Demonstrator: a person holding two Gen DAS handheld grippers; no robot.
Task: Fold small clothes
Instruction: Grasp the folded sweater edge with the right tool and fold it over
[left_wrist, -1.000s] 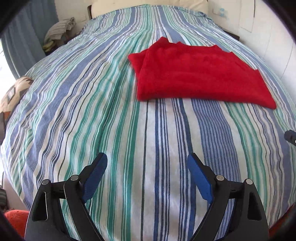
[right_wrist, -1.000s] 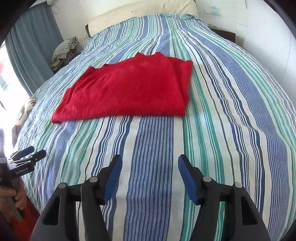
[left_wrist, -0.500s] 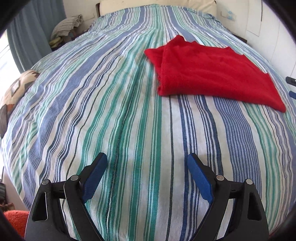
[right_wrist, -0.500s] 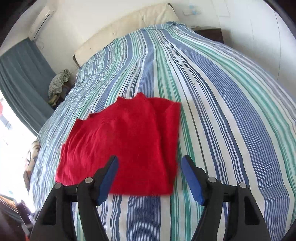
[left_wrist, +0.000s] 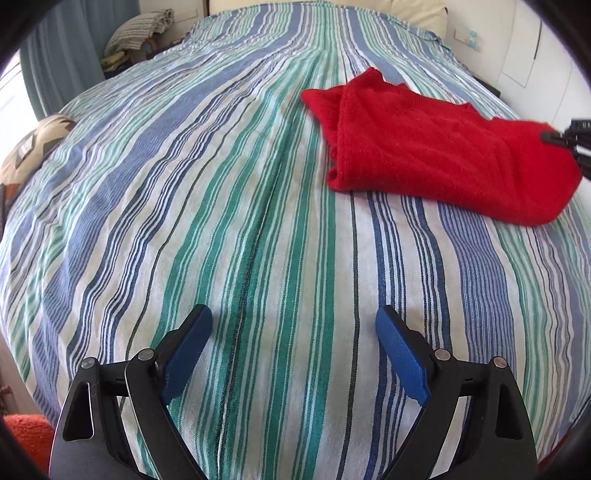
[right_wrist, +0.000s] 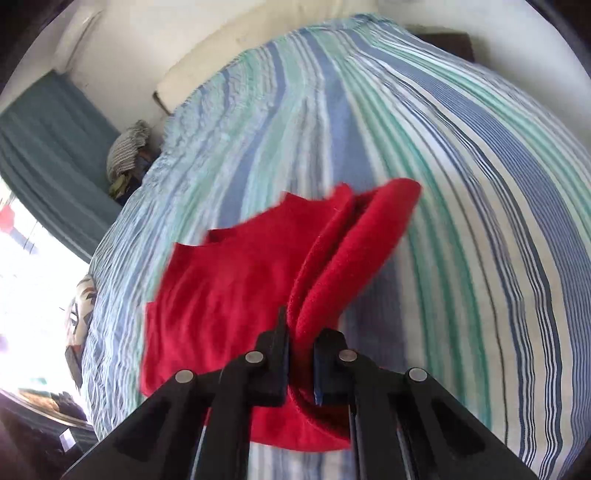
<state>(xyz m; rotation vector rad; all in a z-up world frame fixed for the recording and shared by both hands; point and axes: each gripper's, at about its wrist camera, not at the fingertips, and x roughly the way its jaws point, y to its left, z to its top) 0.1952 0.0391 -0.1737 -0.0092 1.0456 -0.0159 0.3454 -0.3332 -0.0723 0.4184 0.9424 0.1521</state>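
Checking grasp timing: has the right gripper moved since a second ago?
Yes. The right gripper went forward over the striped bedspread to the red sweater and shut on its near edge.

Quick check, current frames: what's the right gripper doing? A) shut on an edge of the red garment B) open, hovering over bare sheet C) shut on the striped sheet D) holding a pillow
A: in the right wrist view the right gripper has its jaws closed on a lifted fold of the red garment, while the left gripper is open over the striped sheet.
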